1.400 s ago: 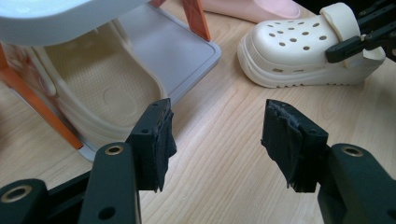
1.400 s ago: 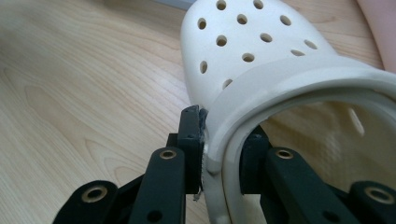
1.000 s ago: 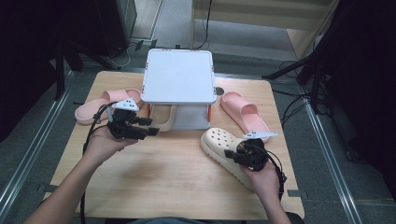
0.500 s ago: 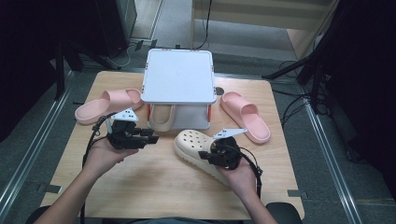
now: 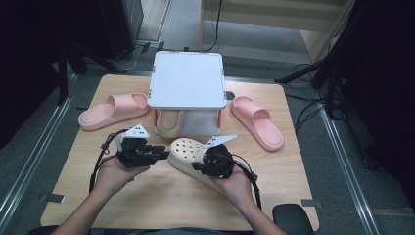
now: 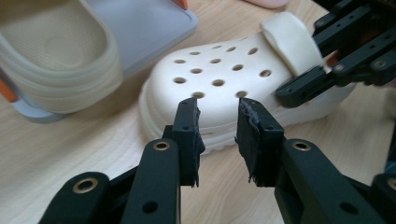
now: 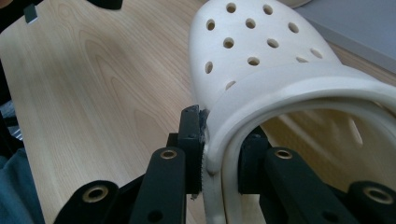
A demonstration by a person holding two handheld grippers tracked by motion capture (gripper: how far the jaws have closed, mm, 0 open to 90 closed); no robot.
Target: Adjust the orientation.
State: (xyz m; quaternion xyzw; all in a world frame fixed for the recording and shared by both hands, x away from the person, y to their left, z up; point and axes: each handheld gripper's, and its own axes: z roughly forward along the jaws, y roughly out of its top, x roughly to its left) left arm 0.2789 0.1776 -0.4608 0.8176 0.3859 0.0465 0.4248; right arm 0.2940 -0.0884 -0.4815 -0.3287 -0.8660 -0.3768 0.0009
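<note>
The clog (image 5: 188, 155) lay on the table (image 5: 147, 196), its long axis running from 10 to 4 o'clock, toe towards the rack (image 5: 186, 81). The right gripper (image 5: 199, 166) clamped its side wall and strap. The left gripper (image 5: 165, 151), jaws just narrowing and empty, stood nearer the toe, at its 9 o'clock.

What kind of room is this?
Probably a lab or workshop set up for recording: a wooden table stands on a grey floor, cables trail around it, and a person works with a handheld gripper.

Two pink slides (image 5: 113, 110) (image 5: 257, 122) flank a grey rack (image 5: 186, 86) sheltering a beige clog (image 5: 169, 123).
</note>
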